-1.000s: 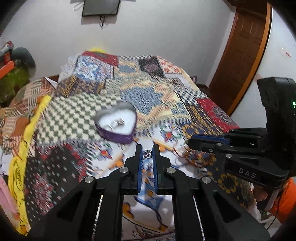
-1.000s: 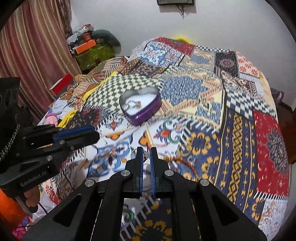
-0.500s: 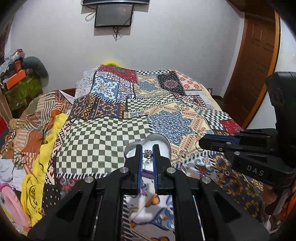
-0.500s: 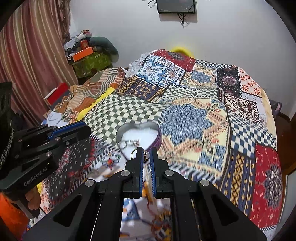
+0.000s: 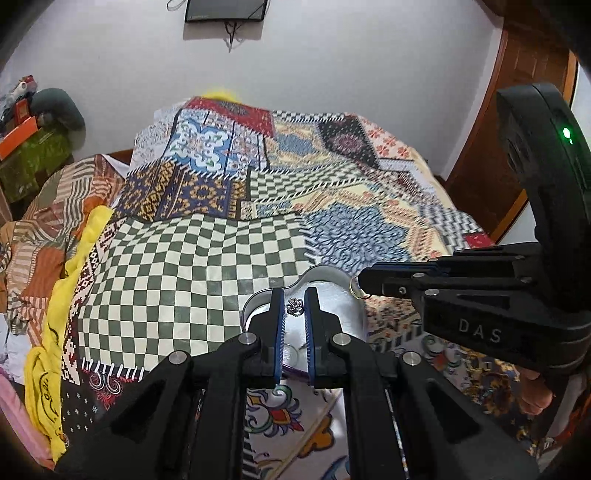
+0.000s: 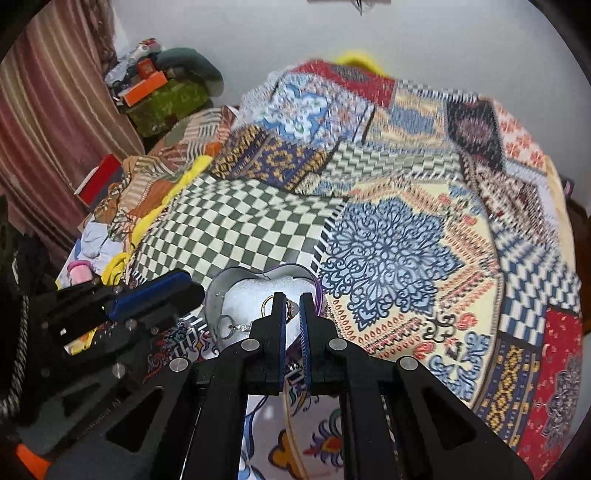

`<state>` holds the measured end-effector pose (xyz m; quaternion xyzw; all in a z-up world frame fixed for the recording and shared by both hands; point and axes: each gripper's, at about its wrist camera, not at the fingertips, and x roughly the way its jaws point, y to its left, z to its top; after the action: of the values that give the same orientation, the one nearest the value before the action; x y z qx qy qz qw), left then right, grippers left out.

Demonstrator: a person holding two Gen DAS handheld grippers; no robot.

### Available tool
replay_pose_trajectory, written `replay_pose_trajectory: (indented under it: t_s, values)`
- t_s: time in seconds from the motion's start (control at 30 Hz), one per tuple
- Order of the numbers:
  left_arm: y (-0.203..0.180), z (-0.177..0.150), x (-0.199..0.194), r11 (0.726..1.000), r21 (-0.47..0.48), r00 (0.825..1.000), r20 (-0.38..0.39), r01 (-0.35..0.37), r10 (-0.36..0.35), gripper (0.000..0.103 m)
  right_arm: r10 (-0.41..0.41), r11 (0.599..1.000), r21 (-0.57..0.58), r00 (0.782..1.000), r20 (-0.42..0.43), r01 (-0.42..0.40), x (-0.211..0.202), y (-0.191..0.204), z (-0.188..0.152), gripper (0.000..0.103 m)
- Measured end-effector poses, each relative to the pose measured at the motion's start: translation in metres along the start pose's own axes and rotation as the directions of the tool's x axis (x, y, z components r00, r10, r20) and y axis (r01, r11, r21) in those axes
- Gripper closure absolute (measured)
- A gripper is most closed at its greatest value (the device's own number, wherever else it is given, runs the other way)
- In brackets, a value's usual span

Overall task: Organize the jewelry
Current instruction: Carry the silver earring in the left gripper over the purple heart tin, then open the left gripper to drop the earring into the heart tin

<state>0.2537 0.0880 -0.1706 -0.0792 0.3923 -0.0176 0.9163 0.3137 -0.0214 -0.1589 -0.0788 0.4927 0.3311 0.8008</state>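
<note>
Over the heart-shaped tin [image 6: 236, 284], each hand-held gripper pinches jewelry: left [image 5: 294, 295] a charm [image 5: 294, 307], right [image 6: 290, 299] a ring [image 6: 290, 308].

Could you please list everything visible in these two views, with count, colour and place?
heart-shaped tin: one, silver with a purple side and white lining, on the bed below both grippers
silver jewelry piece: one, lying in the tin
small silver charm: one, pinched in the left gripper
ring: one, gold with a pale stone, pinched in the right gripper
patchwork bedspread: one, multicoloured, covering the bed
yellow cloth: one, along the bed's left edge
wall screen: one, black, high on the white wall
wooden door: one, brown, at right
striped curtain: one, reddish, at left
left gripper: black, blue pads, shut on the charm
right gripper: black, blue pads, shut on the ring
</note>
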Motion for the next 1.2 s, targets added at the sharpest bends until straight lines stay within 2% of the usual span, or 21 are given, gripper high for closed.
replay_pose_trajectory:
  t_s: [0.23,0.4,0.53,0.63,0.7,0.77,1.03,1.1,1.2]
  values:
    - [0.010,-0.003,0.025,0.999,-0.034,0.997,-0.065,0.028,-0.030,0.095,0.025,1.000,0.012,0.996,-0.080,-0.024,0.021,-0.004,0.004,0.097]
    - [0.013,-0.005,0.028,0.999,-0.041,0.997,-0.069,0.032,-0.035,0.095,0.022,1.000,0.002,0.994,-0.103,-0.022,0.027,-0.003,0.006,0.097]
    - [0.010,-0.005,0.023,0.999,-0.025,0.996,-0.073,0.041,-0.043,0.094,-0.020,0.999,-0.035,0.995,-0.101,0.017,0.029,0.004,0.005,0.097]
    - [0.011,-0.005,0.017,0.999,-0.025,0.997,-0.069,0.037,-0.039,0.085,-0.023,0.999,-0.042,0.993,-0.112,0.019,0.031,0.005,0.005,0.097]
    - [0.014,-0.005,0.011,0.999,-0.033,0.998,-0.062,0.027,-0.028,0.075,-0.008,0.999,-0.035,0.991,-0.130,0.003,0.032,0.005,0.005,0.096]
    - [0.016,-0.004,0.007,0.999,-0.036,0.998,-0.061,0.009,-0.012,0.070,0.000,1.000,-0.025,0.991,-0.134,-0.003,0.032,0.004,0.005,0.096]
    - [0.027,-0.007,-0.008,0.998,-0.055,0.998,-0.062,-0.017,0.013,0.070,-0.018,0.999,-0.044,0.995,-0.101,0.014,0.012,0.010,0.002,0.094]
    - [0.026,-0.009,-0.013,0.998,-0.051,0.998,-0.060,-0.020,0.017,0.070,-0.026,0.998,-0.060,0.995,-0.092,0.021,0.006,0.014,0.001,0.091]
    - [0.022,-0.012,-0.024,0.999,-0.037,0.998,-0.053,-0.022,0.020,0.070,-0.041,0.996,-0.078,0.997,-0.066,0.036,-0.002,0.018,-0.002,0.080]
